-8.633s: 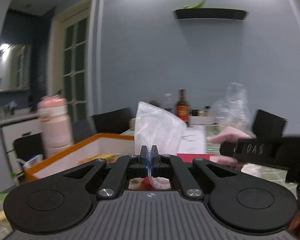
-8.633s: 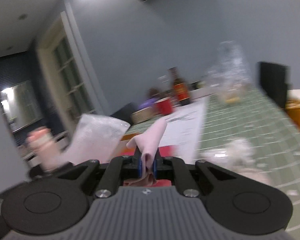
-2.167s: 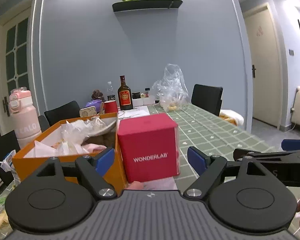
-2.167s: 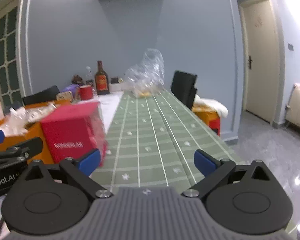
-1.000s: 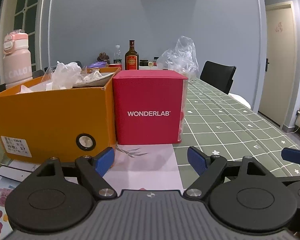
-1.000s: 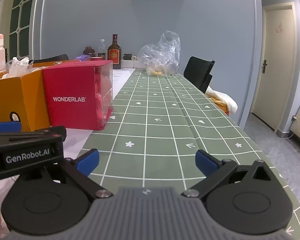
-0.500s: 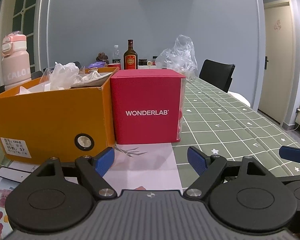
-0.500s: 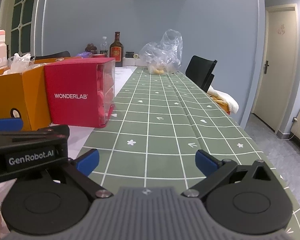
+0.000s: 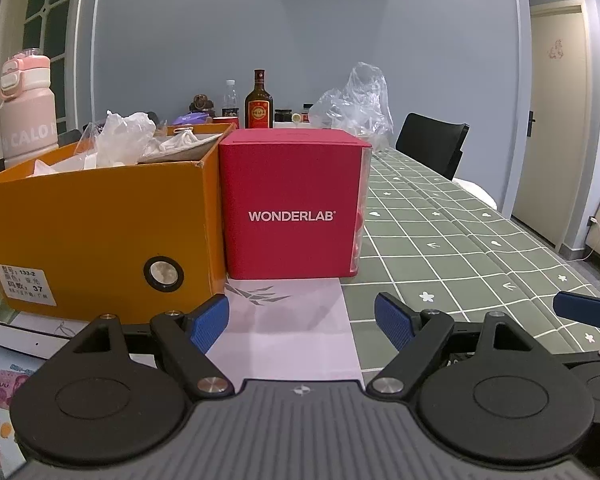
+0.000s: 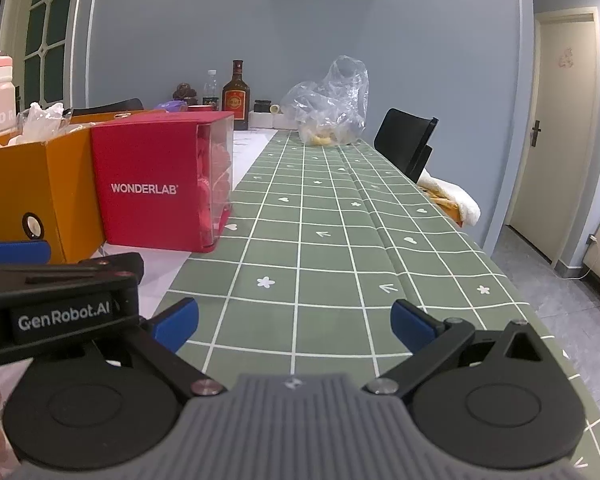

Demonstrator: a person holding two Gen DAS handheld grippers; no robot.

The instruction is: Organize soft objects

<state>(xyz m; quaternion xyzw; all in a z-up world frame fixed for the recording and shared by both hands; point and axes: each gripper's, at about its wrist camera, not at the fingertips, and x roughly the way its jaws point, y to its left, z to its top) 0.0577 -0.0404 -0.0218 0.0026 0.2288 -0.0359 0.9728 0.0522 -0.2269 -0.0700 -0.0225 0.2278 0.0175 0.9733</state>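
- The left gripper (image 9: pixel 302 322) hangs low over a white paper sheet (image 9: pixel 288 332), its blue pads spread wide with nothing between them; the right gripper (image 10: pixel 294 322) is likewise spread and empty over the green checked tablecloth (image 10: pixel 328 248).
- The soft objects, crumpled clear bags and white wrappings (image 9: pixel 128 140), sit heaped in the open orange box (image 9: pixel 100 232), poking above its rim.
- Touching the box's right side stands a red WONDERLAB box (image 9: pixel 292 208); through its clear side panel (image 10: pixel 214 184) something pink-red shows, possibly more soft pieces, hard to make out.
- A pink bottle (image 9: pixel 28 108) is cut off at the left edge.
- Farther down the table are a brown bottle (image 9: pixel 259 106) and a clear plastic bag (image 9: pixel 358 108), against a blue-grey wall.
- 8.6 s ago each gripper pinched a soft item; both are now released.
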